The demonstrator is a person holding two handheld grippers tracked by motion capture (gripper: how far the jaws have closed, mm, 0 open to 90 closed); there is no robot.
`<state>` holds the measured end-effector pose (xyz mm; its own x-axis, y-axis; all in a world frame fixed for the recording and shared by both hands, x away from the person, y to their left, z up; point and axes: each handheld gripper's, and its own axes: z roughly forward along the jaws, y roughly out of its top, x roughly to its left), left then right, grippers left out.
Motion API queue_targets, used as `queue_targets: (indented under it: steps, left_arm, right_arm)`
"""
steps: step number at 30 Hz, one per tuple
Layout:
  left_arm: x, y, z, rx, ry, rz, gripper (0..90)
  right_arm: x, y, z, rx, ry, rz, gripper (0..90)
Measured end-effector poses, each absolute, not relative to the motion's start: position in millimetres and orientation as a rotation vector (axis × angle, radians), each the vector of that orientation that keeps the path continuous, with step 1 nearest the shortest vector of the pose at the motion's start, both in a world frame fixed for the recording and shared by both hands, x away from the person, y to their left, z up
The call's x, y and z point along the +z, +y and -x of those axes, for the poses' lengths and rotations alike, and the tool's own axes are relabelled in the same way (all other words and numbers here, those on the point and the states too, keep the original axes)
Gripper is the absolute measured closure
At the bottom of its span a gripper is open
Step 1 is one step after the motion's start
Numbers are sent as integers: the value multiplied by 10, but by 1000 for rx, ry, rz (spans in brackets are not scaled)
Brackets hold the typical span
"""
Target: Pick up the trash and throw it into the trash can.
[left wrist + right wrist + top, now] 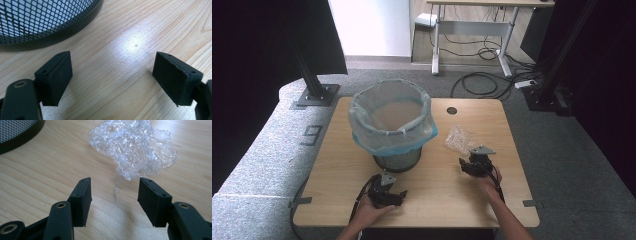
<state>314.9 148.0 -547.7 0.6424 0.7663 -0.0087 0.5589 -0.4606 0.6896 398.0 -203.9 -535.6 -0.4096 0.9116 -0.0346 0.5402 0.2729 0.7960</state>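
Observation:
A crumpled wad of clear plastic wrap [458, 138] [133, 147] lies on the wooden table [432, 190], right of a black mesh waste bin [394, 125] lined with a clear bag. My right gripper [468, 161] [113, 192] rests on the table just short of the wrap, its jaws apart with only a thin tail of the plastic lying between them. My left gripper [399, 196] [112, 75] lies at the table's near left, in front of the bin's base [47, 27], jaws wide with bare wood between them.
A round cable hole [452, 110] sits in the table's far side. Black stand bases [314, 95] flank the table on grey carpet. A desk [472, 30] with cables beneath stands at the back. Bare wood stretches between the two grippers.

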Motion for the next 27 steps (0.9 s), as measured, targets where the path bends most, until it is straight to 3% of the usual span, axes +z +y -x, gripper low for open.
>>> queue_targets:
  steps: [27]
  left_arm:
    - [-5476, 1478, -3150, 399, 1027, -2191, 161]
  right_arm:
    - [-5446, -2038, -4470, 908, 2005, -1305, 276]
